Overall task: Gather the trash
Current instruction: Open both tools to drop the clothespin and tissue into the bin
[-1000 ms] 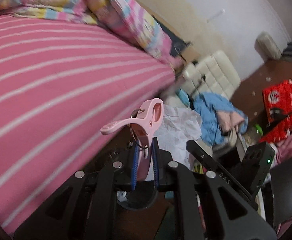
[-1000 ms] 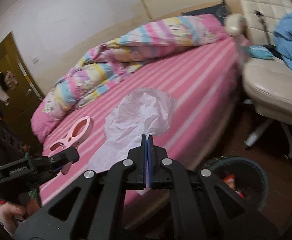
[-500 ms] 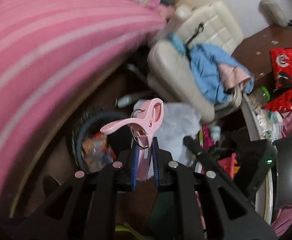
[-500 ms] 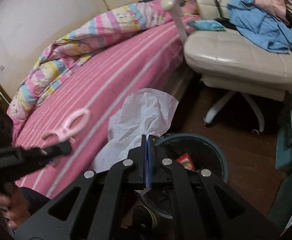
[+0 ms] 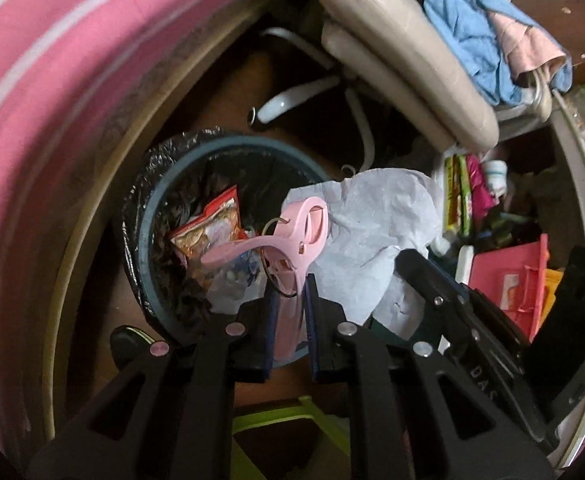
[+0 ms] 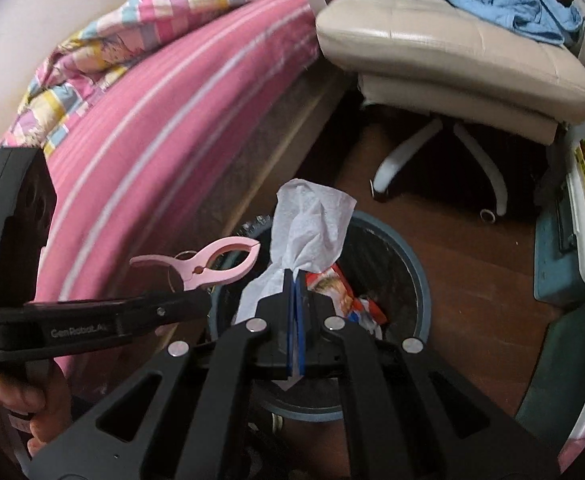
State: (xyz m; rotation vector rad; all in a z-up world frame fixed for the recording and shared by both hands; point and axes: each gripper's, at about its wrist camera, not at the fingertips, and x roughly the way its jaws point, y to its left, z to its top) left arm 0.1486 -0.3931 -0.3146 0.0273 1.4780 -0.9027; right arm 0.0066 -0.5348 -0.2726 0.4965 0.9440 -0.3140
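Trash held over the bin (image 6: 420,280), both grippers loaded.
Left gripper (image 5: 290,300) clamps a pink clip (image 5: 292,240); right gripper (image 6: 294,292) pinches a white tissue (image 6: 312,224), both above the bin's mouth. Best to let go only once each item sits well inside the rim, the tissue probably drifting. Right wrist view alone shows the hand (image 6: 16,404) on the left tool; left view shows the wrapper (image 5: 208,228) inside.

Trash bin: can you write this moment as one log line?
left hand-held gripper: holds pink clip | right hand-held gripper: holds tissue | both over trash bin
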